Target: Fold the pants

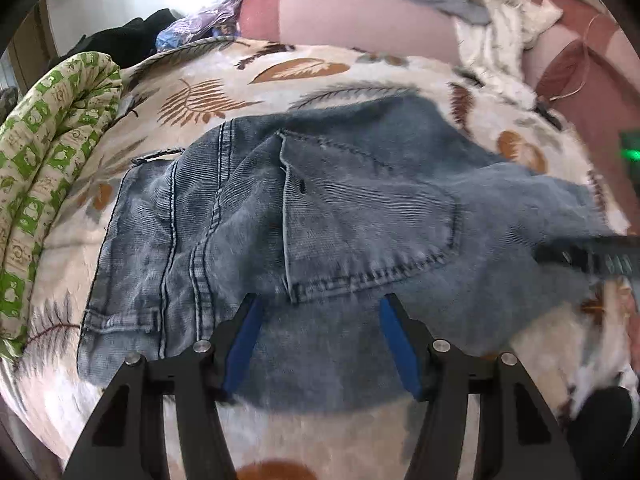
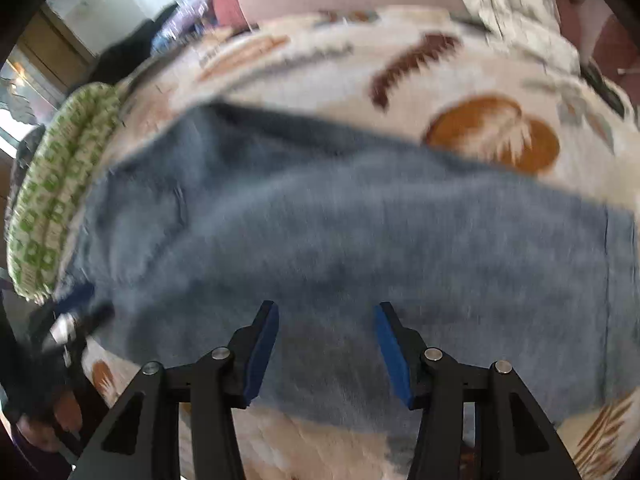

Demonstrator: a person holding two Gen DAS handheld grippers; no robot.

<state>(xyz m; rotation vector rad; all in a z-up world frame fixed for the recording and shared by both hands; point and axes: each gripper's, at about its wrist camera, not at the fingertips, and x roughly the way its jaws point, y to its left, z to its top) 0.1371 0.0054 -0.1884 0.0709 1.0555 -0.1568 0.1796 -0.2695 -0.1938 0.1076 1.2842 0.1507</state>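
Left tool (image 1: 320, 308) gaping, empty, over folded jeans (image 1: 320, 208); right tool (image 2: 326, 316) likewise; right view motion-blurred, jeans seams unreadable.

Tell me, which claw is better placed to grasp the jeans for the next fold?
Probably the left claw: open above the jeans, near their pocket edge. The right claw, also open, faces plain cloth.

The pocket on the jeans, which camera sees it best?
The left wrist view: the back pocket is sharp there, stitching and all, just beyond the open left gripper. The right wrist view shows only blurred blue jeans; no pocket can be made out.
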